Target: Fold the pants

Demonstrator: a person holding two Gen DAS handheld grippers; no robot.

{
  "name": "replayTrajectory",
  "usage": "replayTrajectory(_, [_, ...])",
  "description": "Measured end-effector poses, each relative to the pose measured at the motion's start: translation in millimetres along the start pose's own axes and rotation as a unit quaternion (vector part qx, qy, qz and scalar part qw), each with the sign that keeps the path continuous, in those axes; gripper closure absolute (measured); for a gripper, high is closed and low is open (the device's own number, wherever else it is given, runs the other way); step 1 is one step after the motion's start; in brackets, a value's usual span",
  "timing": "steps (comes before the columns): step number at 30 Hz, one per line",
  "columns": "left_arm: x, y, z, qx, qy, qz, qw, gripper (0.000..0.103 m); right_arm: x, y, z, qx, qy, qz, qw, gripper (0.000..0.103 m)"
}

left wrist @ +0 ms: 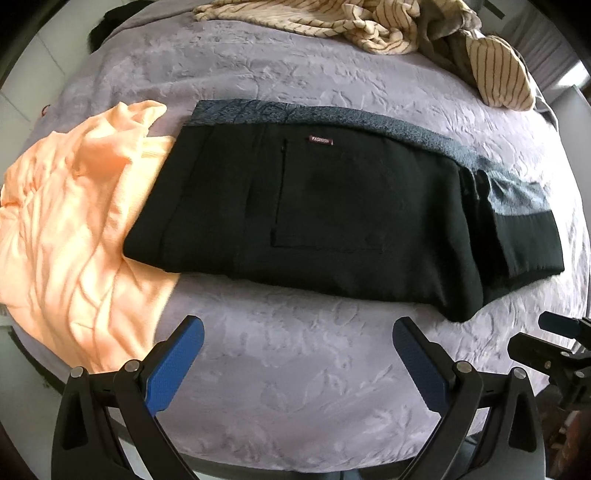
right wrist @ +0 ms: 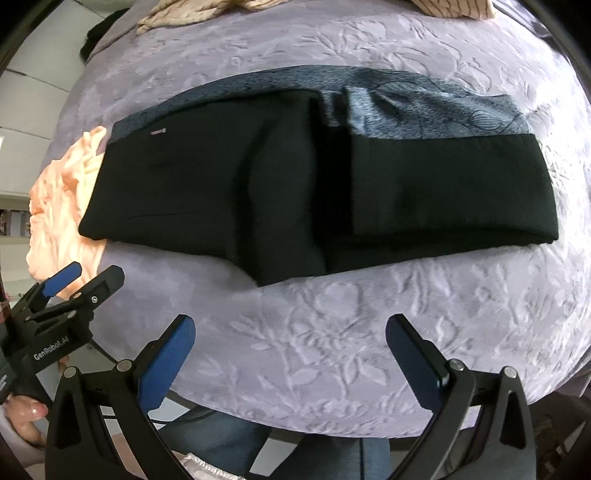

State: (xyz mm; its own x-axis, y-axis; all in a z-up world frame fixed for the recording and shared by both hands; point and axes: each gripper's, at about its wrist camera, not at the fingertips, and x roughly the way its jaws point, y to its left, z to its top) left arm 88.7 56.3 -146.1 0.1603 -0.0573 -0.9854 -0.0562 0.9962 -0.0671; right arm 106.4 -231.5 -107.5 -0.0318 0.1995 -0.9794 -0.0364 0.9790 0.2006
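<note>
I see no containers anywhere; everything lies loose on a lavender bedspread (left wrist: pixel 295 369) with a raised floral pattern pressed into its plush surface.

My left gripper (left wrist: pixel 298 345) has its jaws spread wide with nothing between the blue textured pads, and it hangs over bare bedspread. My right gripper (right wrist: pixel 290 341) is equally wide apart and empty, also over bare cloth. In the right wrist view the left gripper sits off to the left of my right fingers, with a hand (right wrist: pixel 27 417) at its handle.

The black pants (left wrist: pixel 332 221) lie just ahead of both grippers, stretched across the bedspread in a long, flat, folded bundle. The outer fabric is matte black; a grey fleecy lining (left wrist: pixel 424 136) shows along the far edge and at the end ahead of my right gripper, where one layer is doubled back. A small reddish label reading FASHION (left wrist: pixel 321 140) sits near the far edge, above a stitched rectangular pocket outline.

Ahead and left of the left gripper, a crumpled peach shirt (left wrist: pixel 66 221) of smooth thin fabric lies partly under the pants' end. Far ahead, beyond the pants, a rumpled cream garment with dark stripes (left wrist: pixel 351 22) is heaped at the bed's far side.
</note>
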Motion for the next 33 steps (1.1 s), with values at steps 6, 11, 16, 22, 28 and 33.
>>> replayTrajectory(6, [3, -5, -1, -0.038, 0.002, 0.005, 0.9992, 0.000, -5, -10, 17, -0.033, 0.001, -0.003, 0.999, 0.000])
replayTrajectory(11, [12, -5, -5, -0.063, 0.010, 0.005, 0.9980, 0.000, 2, -16, 17, -0.048, 0.018, -0.004, 0.999, 0.000])
replayTrajectory(16, [19, -2, -3, -0.070, 0.015, 0.004, 0.9975, 0.000, 11, -22, 13, -0.045, 0.032, -0.005, 0.998, 0.000])
replayTrajectory(22, [26, 5, 7, -0.077, 0.012, 0.000, 0.9969, 0.000, 14, -22, 13, -0.041, 0.034, -0.007, 0.999, 0.000])
replayTrajectory(28, [34, 9, 14, -0.081, 0.011, -0.004, 0.9967, 0.000, 18, -13, 17, -0.048, 0.033, -0.005, 0.998, 0.000])
replayTrajectory(33, [36, 21, 17, -0.100, 0.001, -0.029, 0.9946, 0.000, 26, -1, 22, -0.054, 0.034, -0.004, 0.998, 0.000])
